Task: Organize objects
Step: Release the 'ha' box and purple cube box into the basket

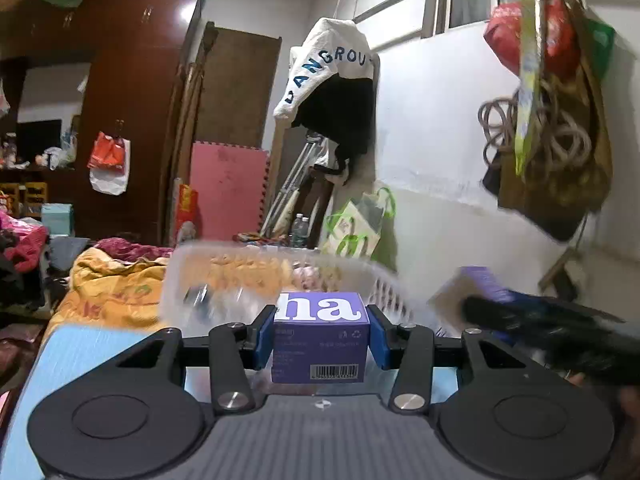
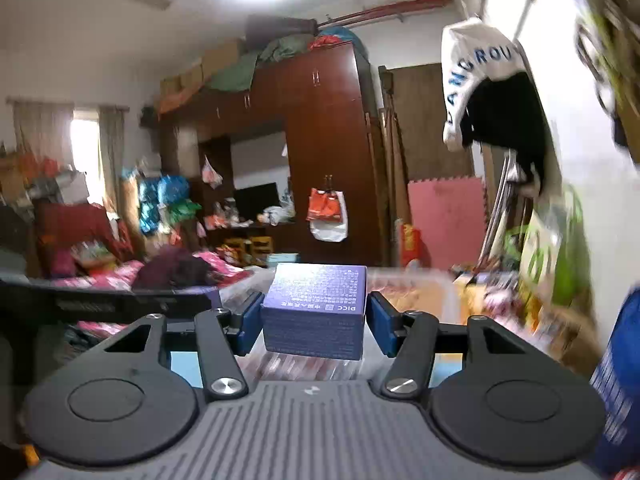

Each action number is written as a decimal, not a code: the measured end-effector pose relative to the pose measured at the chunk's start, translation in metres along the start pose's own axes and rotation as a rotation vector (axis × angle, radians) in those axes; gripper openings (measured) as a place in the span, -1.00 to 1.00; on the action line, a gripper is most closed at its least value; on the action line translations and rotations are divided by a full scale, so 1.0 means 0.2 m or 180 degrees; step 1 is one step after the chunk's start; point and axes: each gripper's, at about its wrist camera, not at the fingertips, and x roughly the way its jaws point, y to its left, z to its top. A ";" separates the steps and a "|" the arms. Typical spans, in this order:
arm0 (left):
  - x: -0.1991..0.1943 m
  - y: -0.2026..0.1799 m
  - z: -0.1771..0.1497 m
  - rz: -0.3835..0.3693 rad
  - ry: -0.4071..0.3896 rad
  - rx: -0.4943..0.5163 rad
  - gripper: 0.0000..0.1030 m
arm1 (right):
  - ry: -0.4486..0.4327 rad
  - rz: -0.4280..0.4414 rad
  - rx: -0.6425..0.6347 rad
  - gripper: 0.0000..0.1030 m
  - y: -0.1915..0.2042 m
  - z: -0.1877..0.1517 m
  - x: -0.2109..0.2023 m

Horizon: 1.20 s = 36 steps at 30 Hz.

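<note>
Jaws of the left gripper (image 1: pixel 320 332) drawn in to a narrow gap and pressed flat on both sides of a purple box with big white letters (image 1: pixel 320 320); blue pads (image 1: pixel 265 336) tight against its left and right faces. Barcode face of the box turned toward the camera, lettered face on top. Held clear above the near rim of a clear plastic basket (image 1: pixel 200 276), just in front of it and about midway along that rim.

Jaws of the right gripper (image 2: pixel 314 316) likewise brought in close around a second purple box with fine print (image 2: pixel 316 312), blue pads (image 2: pixel 248 320) at its two side faces, apparently touching, though blur along the edges makes the contact hard to confirm. Box level, printed top upward, nothing seen supporting it from below.

From the left wrist view, right gripper and its box as a dark blurred shape off the right end of the basket, raised above its rim. Basket itself motion-blurred, slotted wall visible at its right end, some small dark item inside near its left end, not identifiable.

Light-blue surface (image 1: pixel 88 356) under and in front of the basket. Orange quilt (image 1: pixel 116 280) just behind and left of the basket. White garment with blue lettering (image 1: pixel 332 64) hanging high above and behind the basket, dark wardrobe (image 1: pixel 132 100) far behind to its left.
</note>
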 end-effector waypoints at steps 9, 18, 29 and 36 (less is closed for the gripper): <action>0.49 0.03 0.30 0.0329 0.0371 -0.0129 -0.02 | 0.0718 -0.0256 -0.0105 0.14 -0.15 0.24 0.59; 0.59 0.12 0.26 0.0585 0.0512 -0.0288 0.78 | 0.0538 -0.0396 -0.0171 1.00 -0.23 0.18 0.61; 0.34 0.07 0.21 0.0047 0.0142 -0.0100 0.98 | 0.0518 -0.0345 -0.0023 1.00 -0.19 0.21 0.36; 0.19 0.10 0.20 0.0282 0.0100 0.0157 0.98 | 0.0658 -0.0419 -0.0152 1.00 -0.11 0.19 0.29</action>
